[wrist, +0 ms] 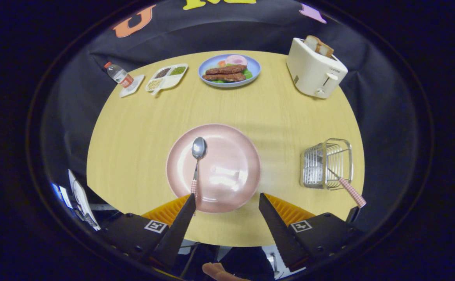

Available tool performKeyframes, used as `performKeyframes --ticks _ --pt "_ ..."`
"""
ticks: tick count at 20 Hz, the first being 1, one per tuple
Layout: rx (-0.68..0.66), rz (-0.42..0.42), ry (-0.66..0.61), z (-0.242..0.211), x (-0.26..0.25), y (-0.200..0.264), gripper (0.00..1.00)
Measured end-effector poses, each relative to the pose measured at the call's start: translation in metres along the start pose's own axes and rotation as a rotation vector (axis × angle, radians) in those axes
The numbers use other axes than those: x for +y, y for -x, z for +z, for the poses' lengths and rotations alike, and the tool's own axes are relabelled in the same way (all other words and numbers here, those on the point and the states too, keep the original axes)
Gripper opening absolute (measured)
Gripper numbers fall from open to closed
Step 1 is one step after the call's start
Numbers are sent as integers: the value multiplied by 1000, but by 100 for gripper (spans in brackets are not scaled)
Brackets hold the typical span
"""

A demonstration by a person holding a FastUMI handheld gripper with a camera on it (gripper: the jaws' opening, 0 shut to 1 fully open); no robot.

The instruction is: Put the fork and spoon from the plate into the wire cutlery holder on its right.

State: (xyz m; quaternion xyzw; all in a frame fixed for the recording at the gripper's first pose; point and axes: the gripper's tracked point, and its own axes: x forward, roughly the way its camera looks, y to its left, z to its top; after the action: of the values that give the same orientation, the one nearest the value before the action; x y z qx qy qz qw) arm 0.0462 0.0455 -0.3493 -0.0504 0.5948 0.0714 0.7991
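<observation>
My claw (226,200): spread wide, its 2 fingers apart and pinching nothing; the near rim of the pink plate lies between the tips
Pink plate (227,156): on the wooden table (141,128) just ahead of my fingers; glossy, bare apart from the spoon
Spoon (197,158): lying on the plate's left half, bowl pointing away from me; its checked handle runs back over the near rim, close by my left fingertip
Wire cutlery holder (327,164): standing on the table to the right of the plate, well apart from it
Fork (346,185): already in the holder, leaning, its checked handle sticking out toward me
Far side: blue plate of food (229,70); toaster with bread (315,68); divided tray (167,77); water bottle (119,75)
</observation>
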Motion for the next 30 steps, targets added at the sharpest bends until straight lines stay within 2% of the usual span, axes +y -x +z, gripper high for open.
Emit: performKeyframes --ticks 6,8,11,14,16,19,20,22,24,25,30 --pt "-9 -4 -42 -10 29 -38 95" --pt "-4 -7 -47 -15 39 -49 90" --pt "-5 -11 -46 -20 51 -61 70" --pt "-5 -9 -41 -20 60 -68 56" --pt "4 -26 -49 -23 61 -75 54" --pt "-3 -56 -32 -23 62 -80 25" --pt "-12 -64 -20 -23 62 -83 25" --pt "-17 -79 -24 -21 62 -82 10" --pt "-17 -65 -18 -22 65 -82 10" --pt "-23 -57 -14 -22 64 -82 3" --pt "0 -28 8 -27 61 -67 2"
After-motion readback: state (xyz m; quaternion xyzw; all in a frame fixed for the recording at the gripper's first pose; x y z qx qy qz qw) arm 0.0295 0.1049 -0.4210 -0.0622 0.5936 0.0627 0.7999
